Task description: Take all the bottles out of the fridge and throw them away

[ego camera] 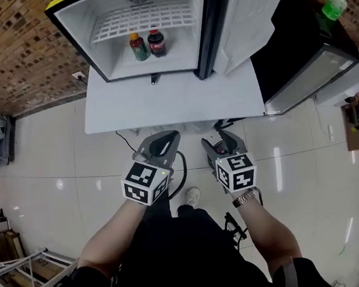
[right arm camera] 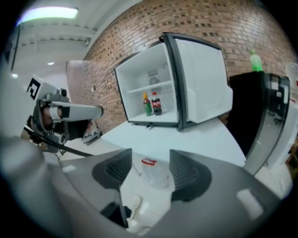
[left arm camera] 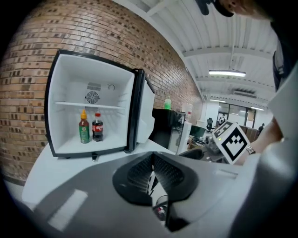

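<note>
Bottles, two of them, stand upright side by side on the floor of the open fridge [ego camera: 177, 60], under its white wire shelf [ego camera: 141, 21]. The sauce bottle [ego camera: 138, 47] has a green label and a yellow cap. The cola bottle [ego camera: 157, 42], dark with a red label, is just to its right. We cannot tell whether the two touch. The fridge sits on a white table [ego camera: 169, 102] against a brick wall [left arm camera: 28, 60], and its door [ego camera: 243, 21] is swung wide open to the right.

We hold both grippers low in front of us over the tiled floor [ego camera: 53, 159]. They are well short of the table and well apart from the bottles, and both point towards the fridge.

The left gripper [ego camera: 164, 140] has its two ribbed pads pressed together at the tips, with nothing between them. The right gripper [ego camera: 220, 138] has its jaws spread. In the right gripper view a pale, see-through thing with a red mark [right arm camera: 153, 171] shows in the gap, but it looks to touch neither pad, and we cannot tell what it is or how far off it lies. A watch [ego camera: 246, 197] sits on the wrist behind that gripper.

To the right of the fridge stands a black cabinet [ego camera: 296, 44], with a green bottle [ego camera: 335, 4] upright on top of it, near the wall. That bottle is outside the fridge and well away from both grippers.
</note>
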Demonstrator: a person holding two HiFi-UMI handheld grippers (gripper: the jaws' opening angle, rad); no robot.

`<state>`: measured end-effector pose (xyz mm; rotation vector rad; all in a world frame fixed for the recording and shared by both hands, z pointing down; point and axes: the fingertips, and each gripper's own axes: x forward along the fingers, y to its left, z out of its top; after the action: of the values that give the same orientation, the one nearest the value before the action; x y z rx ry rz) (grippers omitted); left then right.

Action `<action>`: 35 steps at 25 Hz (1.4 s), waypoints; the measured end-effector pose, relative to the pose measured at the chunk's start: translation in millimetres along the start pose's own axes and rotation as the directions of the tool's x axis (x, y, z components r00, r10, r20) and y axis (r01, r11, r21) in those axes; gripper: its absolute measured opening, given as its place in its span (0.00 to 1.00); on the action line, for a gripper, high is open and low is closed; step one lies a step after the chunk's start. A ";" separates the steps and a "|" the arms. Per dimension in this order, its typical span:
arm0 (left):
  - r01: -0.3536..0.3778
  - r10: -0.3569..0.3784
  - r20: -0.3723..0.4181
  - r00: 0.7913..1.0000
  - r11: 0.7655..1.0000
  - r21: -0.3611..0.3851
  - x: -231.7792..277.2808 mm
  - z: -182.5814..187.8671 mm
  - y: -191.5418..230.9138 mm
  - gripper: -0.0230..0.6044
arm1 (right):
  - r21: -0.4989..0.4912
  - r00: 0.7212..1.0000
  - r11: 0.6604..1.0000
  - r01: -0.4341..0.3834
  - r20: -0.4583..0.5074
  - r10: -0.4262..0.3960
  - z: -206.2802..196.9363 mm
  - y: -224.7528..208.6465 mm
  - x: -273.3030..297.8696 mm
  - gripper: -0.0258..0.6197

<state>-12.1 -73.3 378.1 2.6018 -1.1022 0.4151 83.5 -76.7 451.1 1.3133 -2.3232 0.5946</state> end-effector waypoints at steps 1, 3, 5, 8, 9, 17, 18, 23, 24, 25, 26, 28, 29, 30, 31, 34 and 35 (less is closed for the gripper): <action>-0.011 0.011 0.010 1.000 1.000 -0.002 -4.8 3.4 8.7 0.04 | -0.022 1.000 1.000 -0.005 0.011 0.005 12.2 6.9 6.0 0.43; -0.029 0.029 0.024 0.999 1.000 -0.006 -13.2 8.7 26.7 0.04 | -0.065 0.999 0.998 -0.013 0.031 0.015 36.0 21.2 19.6 0.42; -0.046 0.046 0.031 0.998 0.999 -0.012 -20.3 12.6 45.3 0.04 | -0.098 0.999 0.995 -0.022 0.044 0.027 57.7 35.0 35.6 0.42; -0.068 0.069 0.041 0.997 0.998 -0.014 -28.8 19.6 74.6 0.04 | -0.134 0.997 0.990 -0.035 0.059 0.043 88.2 52.5 63.1 0.42; -0.076 0.076 0.043 0.996 0.997 -0.013 -31.4 21.6 85.2 0.04 | -0.144 0.997 0.989 -0.037 0.063 0.047 97.9 57.6 73.0 0.42; -0.115 0.118 0.042 0.992 0.992 -0.049 -44.7 26.4 170.7 0.04 | -0.183 0.997 0.983 -0.019 0.066 0.032 161.2 83.1 164.9 0.42; -0.117 0.120 0.042 0.992 0.992 -0.050 -44.9 27.4 179.8 0.04 | -0.185 0.998 0.983 -0.016 0.064 0.028 167.6 85.2 177.0 0.42; -0.114 0.115 0.035 0.993 0.993 -0.038 -43.5 31.7 220.1 0.04 | -0.176 0.999 0.984 0.024 0.043 -0.017 191.7 88.4 238.6 0.42; -0.110 0.112 0.032 0.993 0.993 -0.037 -43.9 31.9 226.8 0.04 | -0.172 0.999 0.984 0.038 0.040 -0.031 195.5 87.4 249.8 0.42; -0.107 0.108 0.028 0.994 0.994 -0.036 -44.4 31.9 232.8 0.04 | -0.168 0.998 0.984 0.053 0.038 -0.048 199.1 85.8 260.3 0.42; -0.104 0.105 0.024 0.994 0.994 -0.033 -44.9 31.7 238.5 0.04 | -0.166 0.997 0.984 0.070 0.035 -0.065 202.4 83.5 270.1 0.42; -0.097 0.098 0.017 0.995 0.995 -0.028 -45.6 31.0 248.6 0.04 | -0.158 0.995 0.982 0.103 0.029 -0.100 207.0 77.8 288.5 0.42; -0.094 0.094 0.014 0.995 0.995 -0.025 -45.7 30.7 253.0 0.04 | -0.152 0.993 0.981 0.118 0.024 -0.116 208.8 74.9 297.0 0.42; -0.090 0.090 0.011 0.996 0.996 -0.023 -45.6 30.3 257.0 0.04 | -0.143 0.991 0.981 0.131 0.022 -0.129 210.8 72.2 305.2 0.43; -0.087 0.087 0.008 0.996 0.996 -0.021 -45.3 29.8 260.6 0.04 | -0.132 0.990 0.981 0.141 0.021 -0.140 213.4 69.8 313.0 0.43; -0.082 0.082 -0.004 0.997 0.996 -0.018 -45.0 27.4 270.7 0.04 | -0.104 0.985 0.979 0.175 0.020 -0.174 220.4 60.4 334.8 0.47; -0.082 0.082 -0.007 0.997 0.996 -0.017 -45.1 26.4 274.0 0.04 | -0.095 0.982 0.978 0.187 0.018 -0.186 221.9 57.4 340.9 0.47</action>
<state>-238.2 -236.6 377.5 2.5451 -1.2080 0.4302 -158.7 -408.4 441.3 1.4702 -2.1742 0.4122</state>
